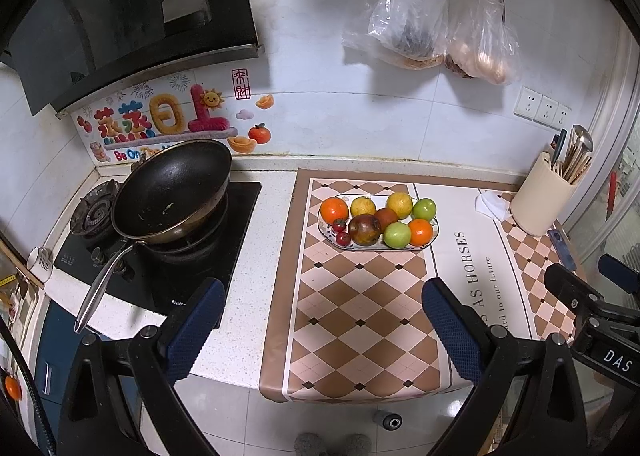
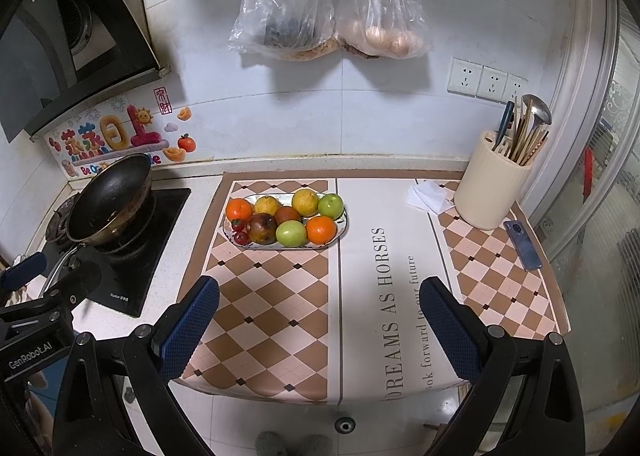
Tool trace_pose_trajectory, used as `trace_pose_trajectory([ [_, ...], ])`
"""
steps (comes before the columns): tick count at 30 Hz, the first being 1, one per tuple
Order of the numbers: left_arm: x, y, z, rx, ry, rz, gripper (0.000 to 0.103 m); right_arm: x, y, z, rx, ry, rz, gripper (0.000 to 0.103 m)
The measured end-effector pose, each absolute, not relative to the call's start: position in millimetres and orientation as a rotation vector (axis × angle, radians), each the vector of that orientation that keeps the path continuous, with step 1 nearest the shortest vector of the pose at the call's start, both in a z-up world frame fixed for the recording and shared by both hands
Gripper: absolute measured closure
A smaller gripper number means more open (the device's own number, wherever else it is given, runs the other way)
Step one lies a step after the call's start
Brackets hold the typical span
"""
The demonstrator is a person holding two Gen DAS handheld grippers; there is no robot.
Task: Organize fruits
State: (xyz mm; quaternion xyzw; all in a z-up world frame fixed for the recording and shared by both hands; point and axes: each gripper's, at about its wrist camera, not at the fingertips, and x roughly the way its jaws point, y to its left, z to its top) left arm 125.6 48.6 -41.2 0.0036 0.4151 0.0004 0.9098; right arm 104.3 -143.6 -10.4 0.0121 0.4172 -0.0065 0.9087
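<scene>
An oval plate (image 1: 434, 237) (image 2: 343, 230) sits at the back of the checkered mat (image 1: 352, 316) (image 2: 272, 316). It holds two oranges (image 1: 334, 210) (image 2: 321, 230), two yellow citrus (image 1: 399, 205) (image 2: 305, 203), two green apples (image 1: 397, 234) (image 2: 291, 233), a dark mottled fruit (image 1: 364, 229) (image 2: 262, 228), a reddish fruit (image 1: 386, 217) and small red tomatoes (image 1: 342, 237) (image 2: 240, 237). My left gripper (image 1: 320, 320) is open and empty, held back over the counter's front edge. My right gripper (image 2: 320, 316) is open and empty, likewise well short of the plate.
A black wok (image 1: 172, 192) (image 2: 112, 200) sits on the stove at left. A cream utensil holder (image 1: 540, 200) (image 2: 490, 192), a crumpled tissue (image 2: 426, 196) and a blue phone (image 2: 522, 244) stand at right. Plastic bags (image 2: 328, 8) hang on the wall.
</scene>
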Motion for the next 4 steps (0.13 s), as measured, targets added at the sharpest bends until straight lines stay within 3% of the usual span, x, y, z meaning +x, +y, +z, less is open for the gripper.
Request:
trace_pose_trajectory([
  [4,124.8,48.7,-40.5,0.010,0.849,0.002,0.002,104.0,-143.3,-10.3,0.026,0.861,-0.014,0.001],
])
